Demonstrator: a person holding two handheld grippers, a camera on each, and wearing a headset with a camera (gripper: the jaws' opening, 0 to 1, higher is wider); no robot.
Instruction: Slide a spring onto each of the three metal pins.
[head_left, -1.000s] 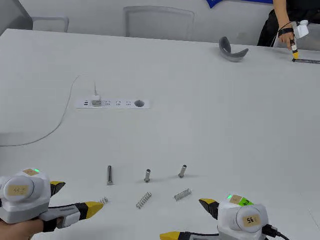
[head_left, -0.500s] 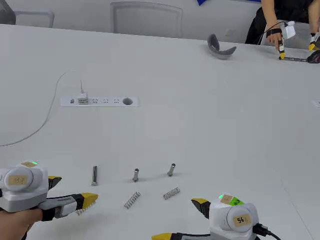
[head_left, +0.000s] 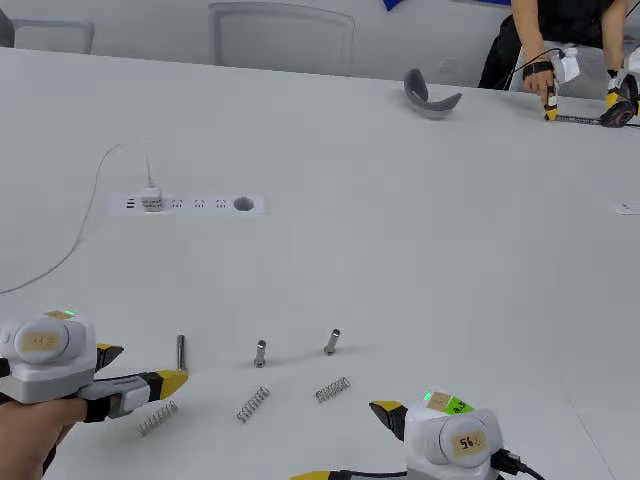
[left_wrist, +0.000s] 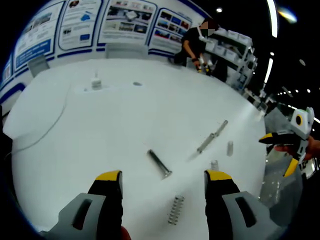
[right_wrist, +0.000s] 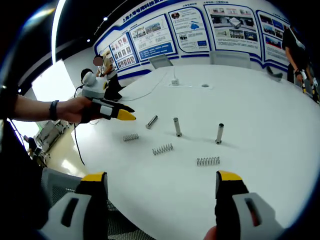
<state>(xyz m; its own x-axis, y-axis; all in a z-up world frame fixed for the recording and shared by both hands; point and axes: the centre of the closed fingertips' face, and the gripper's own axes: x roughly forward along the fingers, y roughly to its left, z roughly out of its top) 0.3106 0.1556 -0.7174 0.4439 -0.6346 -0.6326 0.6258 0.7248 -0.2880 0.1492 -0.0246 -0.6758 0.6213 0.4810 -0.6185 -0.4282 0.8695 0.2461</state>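
Note:
Three metal pins stand in a row near me on the white table: the left pin is longer and seems to lie flat, while the middle pin and right pin are upright. In front of each lies a loose spring: left spring, middle spring, right spring. My left gripper is open and empty, just left of the left pin. Below the right spring, my right gripper is open and empty.
A white power strip with a plug and cable lies mid-table. A grey curved object sits at the far side. Another person works with grippers at the far right corner. Chairs line the far edge.
The head camera has shifted, moving the scene left. My left gripper's yellow tip has moved from beside the left spring to up near the left pin. The springs and pins have not moved.

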